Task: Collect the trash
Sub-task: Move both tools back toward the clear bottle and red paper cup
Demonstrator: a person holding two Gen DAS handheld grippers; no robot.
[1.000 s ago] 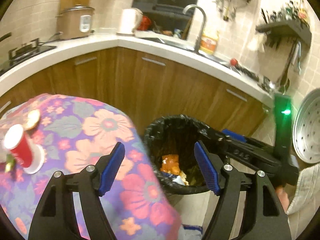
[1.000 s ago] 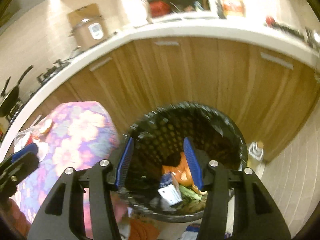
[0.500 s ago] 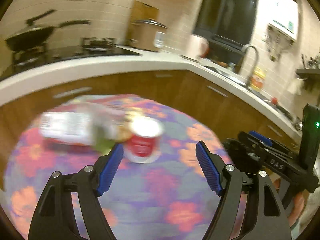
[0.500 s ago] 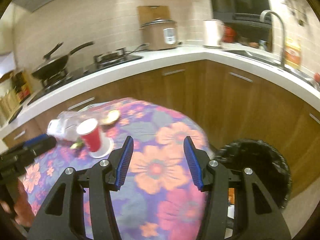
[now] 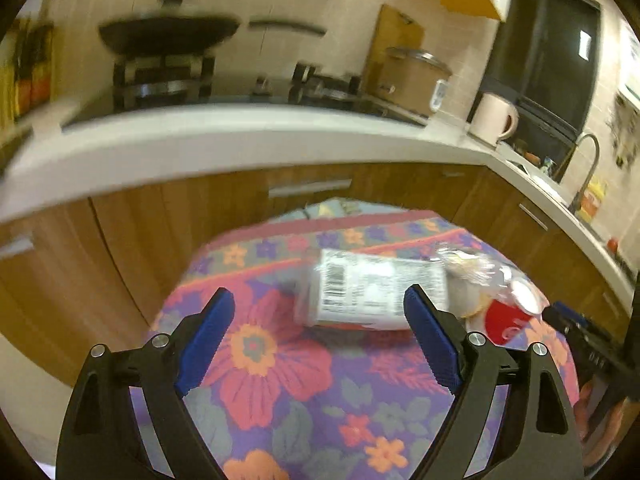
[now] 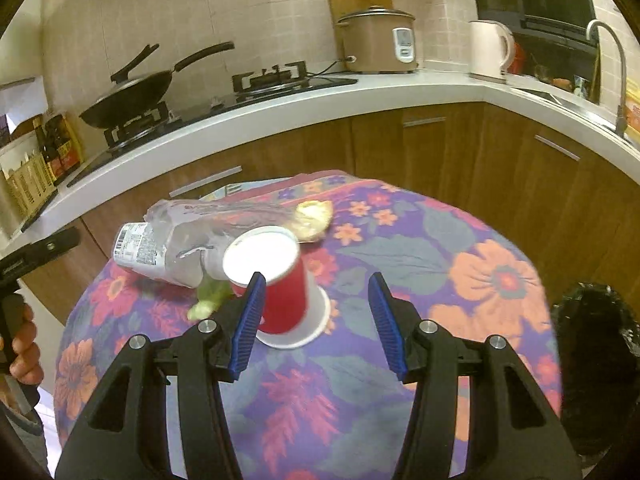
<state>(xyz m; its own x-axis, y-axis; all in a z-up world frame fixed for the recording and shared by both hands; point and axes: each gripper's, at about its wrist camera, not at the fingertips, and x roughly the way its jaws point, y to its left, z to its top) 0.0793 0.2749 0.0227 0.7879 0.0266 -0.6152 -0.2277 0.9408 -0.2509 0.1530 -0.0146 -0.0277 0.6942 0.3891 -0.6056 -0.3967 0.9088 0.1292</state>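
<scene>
The left gripper [image 5: 316, 320], jaws just widened and empty, should square up on the crumpled clear plastic bag with a white barcode label [image 5: 372, 300] lying on the floral tablecloth [image 5: 280, 380]; the right gripper [image 6: 316, 320], half-open and empty, suits the upright red paper cup [image 6: 280, 280] just beside the bag.

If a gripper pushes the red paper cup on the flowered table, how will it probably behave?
The red paper cup stands upright and tapers to a narrower base, so a high push would probably tip it. It looks like thin paper, likely light and easily crushed by tight jaws. On its side it would probably roll in a curve on the tablecloth.
</scene>
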